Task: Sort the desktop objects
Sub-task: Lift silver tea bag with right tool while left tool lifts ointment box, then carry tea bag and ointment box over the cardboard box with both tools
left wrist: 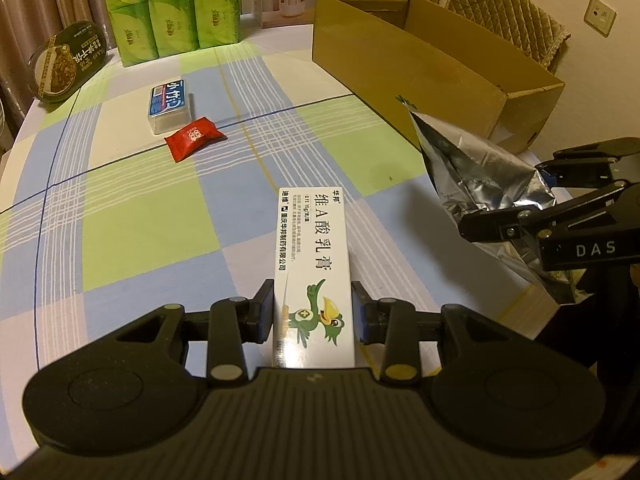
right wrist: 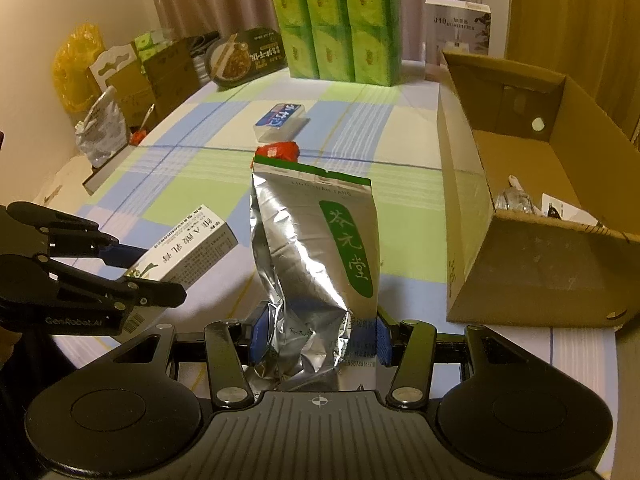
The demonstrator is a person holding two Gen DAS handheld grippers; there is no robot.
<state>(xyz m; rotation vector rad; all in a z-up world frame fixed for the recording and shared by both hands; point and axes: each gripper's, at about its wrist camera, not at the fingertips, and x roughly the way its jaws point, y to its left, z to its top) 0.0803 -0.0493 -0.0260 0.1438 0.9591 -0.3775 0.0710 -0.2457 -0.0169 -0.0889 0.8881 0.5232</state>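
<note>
The left gripper (left wrist: 313, 312) is clamped on a white ointment carton (left wrist: 312, 256), its 2 pads pressing the long sides near the end printed with a green cartoon bird. The carton sticks out forward above the checked tablecloth (left wrist: 140, 208), clear of the surface. In the right wrist view the same carton (right wrist: 188, 252) shows at the near left, held by the left gripper (right wrist: 136, 272).

The right gripper (right wrist: 318, 338) is clamped on a crumpled silver foil pouch (right wrist: 316, 240) with a green label, gripped near its bottom, the sealed top pointing away toward the far side. From the left wrist view the pouch (left wrist: 472, 168) sits to the right of the carton, apart from it, with the right gripper (left wrist: 516, 196) at the frame's right edge.

An open cardboard box (right wrist: 520, 272) stands on the table to the right of the pouch; a few small items lie inside, too unclear to name. Farther out on the cloth lie a red snack packet (left wrist: 195, 138) and, just beyond it, a clear plastic box with a blue label (left wrist: 170, 104), close together. At the far edge stand stacked green tissue packs (left wrist: 172, 8), with a dark oval food bowl (left wrist: 68, 62) leaning to their left.
</note>
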